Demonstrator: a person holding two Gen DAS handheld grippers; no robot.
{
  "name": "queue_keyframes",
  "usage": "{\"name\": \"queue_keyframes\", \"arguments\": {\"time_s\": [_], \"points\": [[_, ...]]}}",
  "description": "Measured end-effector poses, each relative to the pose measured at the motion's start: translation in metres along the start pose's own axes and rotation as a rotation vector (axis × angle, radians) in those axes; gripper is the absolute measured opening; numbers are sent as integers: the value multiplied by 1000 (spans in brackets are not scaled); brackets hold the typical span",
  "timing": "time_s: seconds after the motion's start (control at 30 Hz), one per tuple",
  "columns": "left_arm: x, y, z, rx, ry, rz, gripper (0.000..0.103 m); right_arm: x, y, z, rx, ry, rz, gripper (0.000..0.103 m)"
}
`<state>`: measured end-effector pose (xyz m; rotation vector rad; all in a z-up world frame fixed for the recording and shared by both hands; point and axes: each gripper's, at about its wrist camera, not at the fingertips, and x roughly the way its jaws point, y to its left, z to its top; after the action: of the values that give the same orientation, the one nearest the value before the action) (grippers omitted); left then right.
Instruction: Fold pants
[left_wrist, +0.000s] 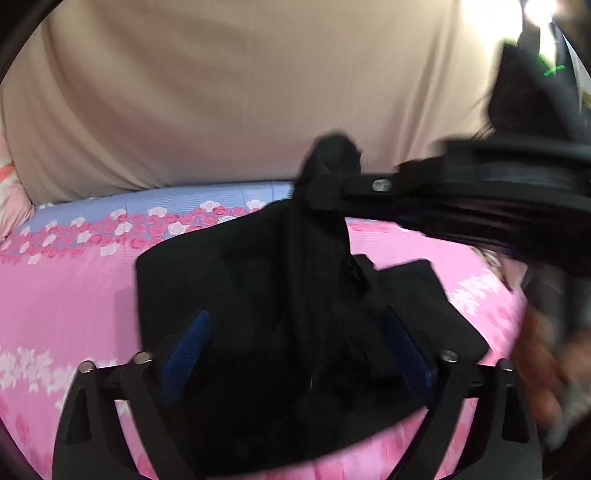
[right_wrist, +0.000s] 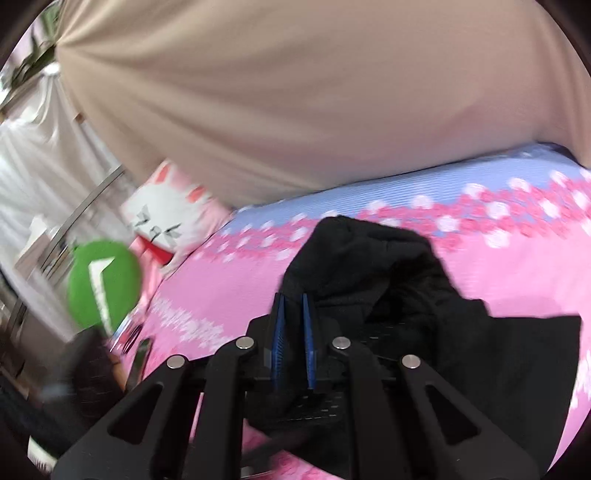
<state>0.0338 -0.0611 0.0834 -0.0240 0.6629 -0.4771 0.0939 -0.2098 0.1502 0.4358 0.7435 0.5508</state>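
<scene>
The soft, matte black pants (left_wrist: 280, 295) are lying bunched on the ribbed pink floral bedsheet (left_wrist: 74, 288), framed by the left gripper (left_wrist: 295, 354), which is being held spread wide just above them. A raised fold is being pinched by the right gripper (right_wrist: 294, 306), reaching in level. Beyond, beige draped fabric (left_wrist: 221, 92) is bordering the bed's far edge.

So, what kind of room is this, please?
Probably a bedroom: the black pants lie on a bed with a pink floral sheet, a cat-face pillow sits beside it, and a beige curtain hangs behind.
</scene>
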Motion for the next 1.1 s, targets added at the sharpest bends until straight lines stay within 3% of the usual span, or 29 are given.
{"name": "queue_keyframes", "arguments": {"time_s": [0.07,0.1,0.17,0.23,0.33,0.53,0.7,0.73,0.77,0.8,0.83,1.1], "points": [[29,13,12,-70,77,-3,7,-14,-15,-2,31,-39,-42,16],[34,24,17,-125,92,-32,7,-22,-25,-6,57,-55,-58,20],[33,45,24,-198,81,-58,7,-38,-63,-23,158,-82,-116,51],[14,63,30,-233,23,-80,7,-37,-99,-44,253,-50,-153,51],[-13,80,38,-259,-52,-79,7,-18,-122,-59,340,1,-120,51],[-39,105,42,-299,-84,-55,6,29,-121,-44,394,-7,-96,52],[-45,143,46,-393,-84,-62,6,31,-108,-41,364,-28,-67,52],[-44,150,46,-402,-84,-55,6,31,-104,-43,343,-24,-67,48],[-43,153,46,-407,-82,-46,6,31,-100,-43,314,-19,-79,25],[-41,156,46,-412,-81,-42,6,28,-96,-43,291,-18,-95,10],[-40,158,45,-419,-82,-43,6,23,-90,-41,277,-26,-94,4],[-64,174,57,-462,-154,-49,6,-40,50,7,-8,-190,54,4]]}}
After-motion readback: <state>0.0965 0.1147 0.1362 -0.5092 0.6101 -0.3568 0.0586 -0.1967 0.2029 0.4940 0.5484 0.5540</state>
